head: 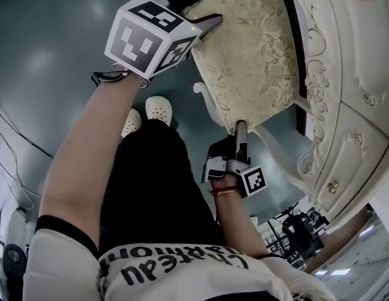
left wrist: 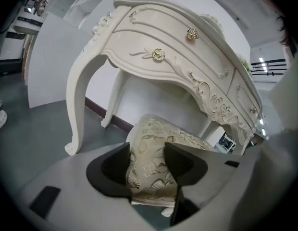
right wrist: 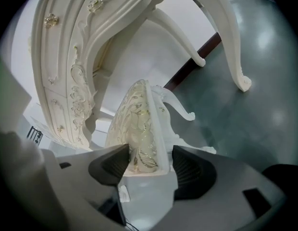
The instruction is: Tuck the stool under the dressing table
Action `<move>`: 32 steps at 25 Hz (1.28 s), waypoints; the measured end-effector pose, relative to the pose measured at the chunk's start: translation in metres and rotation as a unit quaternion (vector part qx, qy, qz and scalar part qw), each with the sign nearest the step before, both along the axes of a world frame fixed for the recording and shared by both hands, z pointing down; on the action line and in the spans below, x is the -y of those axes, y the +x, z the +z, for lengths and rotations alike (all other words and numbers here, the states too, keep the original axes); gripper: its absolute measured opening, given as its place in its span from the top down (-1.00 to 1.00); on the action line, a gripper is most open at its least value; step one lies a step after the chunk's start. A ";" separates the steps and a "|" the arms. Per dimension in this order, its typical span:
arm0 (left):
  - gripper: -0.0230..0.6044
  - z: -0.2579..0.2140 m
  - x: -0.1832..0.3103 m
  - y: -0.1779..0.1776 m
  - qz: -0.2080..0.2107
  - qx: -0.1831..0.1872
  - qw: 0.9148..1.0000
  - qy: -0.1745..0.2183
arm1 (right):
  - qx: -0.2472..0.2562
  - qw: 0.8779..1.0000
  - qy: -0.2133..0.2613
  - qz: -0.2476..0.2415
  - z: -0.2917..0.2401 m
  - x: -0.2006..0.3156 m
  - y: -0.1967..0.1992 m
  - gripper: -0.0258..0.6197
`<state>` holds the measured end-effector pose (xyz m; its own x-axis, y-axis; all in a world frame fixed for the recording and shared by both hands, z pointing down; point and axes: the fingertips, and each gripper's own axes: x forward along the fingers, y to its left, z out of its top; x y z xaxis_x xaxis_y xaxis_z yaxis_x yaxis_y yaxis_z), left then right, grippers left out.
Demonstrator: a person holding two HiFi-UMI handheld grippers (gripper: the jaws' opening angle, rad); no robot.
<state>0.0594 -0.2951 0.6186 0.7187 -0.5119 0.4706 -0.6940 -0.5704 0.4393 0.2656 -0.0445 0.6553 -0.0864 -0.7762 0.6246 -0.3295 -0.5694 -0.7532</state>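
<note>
The stool (head: pixel 251 55) has a cream floral cushion on a white carved frame, and its far side lies under the white dressing table (head: pixel 345 74). My left gripper (head: pixel 206 29) is shut on the cushion's upper left corner. In the left gripper view the cushion (left wrist: pixel 158 134) fills the gap between both pads of the gripper (left wrist: pixel 146 150), below the table's drawers (left wrist: pixel 178 47). My right gripper (head: pixel 240 129) reaches the stool's near edge. In the right gripper view the stool's edge (right wrist: pixel 139 124) stands between the open jaws of the gripper (right wrist: pixel 150 153), with a gap at the right pad.
The table's curved legs (left wrist: pixel 77 105) (right wrist: pixel 230 42) stand on the grey-green floor (head: pixel 69 36) on either side of the stool. A white wall with dark skirting (left wrist: pixel 110 117) lies behind. The person's white shoes (head: pixel 158 110) are near the stool. Dark equipment (head: pixel 301 231) sits at the lower right.
</note>
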 end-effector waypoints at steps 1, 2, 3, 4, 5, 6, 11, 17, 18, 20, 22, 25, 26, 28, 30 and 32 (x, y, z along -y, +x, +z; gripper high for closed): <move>0.20 0.001 0.007 0.008 0.000 -0.006 1.000 0.003 | -0.007 1.000 0.005 0.005 0.001 0.008 0.010 0.01; 0.20 0.001 0.014 0.015 -0.002 -0.012 1.000 0.006 | -0.014 1.000 0.011 0.010 0.002 0.017 0.020 0.01; 0.21 0.001 0.020 0.020 -0.006 -0.018 1.000 0.010 | -0.022 1.000 0.018 0.012 0.002 0.025 0.029 0.01; 0.21 0.000 0.023 0.024 -0.010 -0.022 1.000 0.015 | -0.031 0.999 0.026 0.014 0.002 0.031 0.036 0.01; 0.21 -0.001 0.025 0.026 -0.014 -0.024 0.999 0.019 | -0.038 0.999 0.033 0.014 0.001 0.036 0.040 0.01; 0.22 -0.002 0.026 0.027 -0.017 -0.025 0.999 0.025 | -0.044 0.998 0.039 0.016 0.000 0.038 0.043 0.01; 0.22 -0.004 0.026 0.029 -0.021 -0.014 0.999 0.042 | -0.058 0.997 0.047 0.028 -0.006 0.040 0.044 0.01; 0.23 -0.005 0.036 0.036 -0.024 -0.021 0.997 0.066 | -0.088 0.992 0.073 0.055 -0.007 0.048 0.054 0.01; 0.23 -0.006 0.041 0.039 -0.024 -0.024 0.997 0.070 | -0.095 0.991 0.080 0.058 -0.007 0.054 0.059 0.01; 0.24 -0.006 0.051 0.047 -0.026 -0.030 0.997 0.073 | -0.105 0.988 0.092 0.063 -0.008 0.069 0.071 0.02; 0.25 -0.007 0.061 0.052 -0.030 -0.036 0.996 0.078 | -0.113 0.986 0.102 0.066 -0.008 0.084 0.081 0.02; 0.26 -0.006 0.068 0.057 -0.032 -0.039 0.995 0.088 | -0.122 0.984 0.113 0.070 -0.008 0.095 0.087 0.02; 0.26 -0.007 0.071 0.058 -0.033 -0.039 0.994 0.095 | -0.124 0.983 0.117 0.071 -0.008 0.098 0.089 0.02; 0.26 -0.008 0.080 0.060 -0.035 -0.036 0.993 0.109 | -0.129 0.981 0.123 0.073 -0.009 0.105 0.091 0.02; 0.26 -0.008 0.089 0.063 -0.037 -0.034 0.992 0.117 | -0.134 0.980 0.129 0.076 -0.008 0.114 0.093 0.02; 0.26 -0.009 0.098 0.065 -0.040 -0.034 0.991 0.123 | -0.139 0.977 0.138 0.081 -0.009 0.124 0.096 0.02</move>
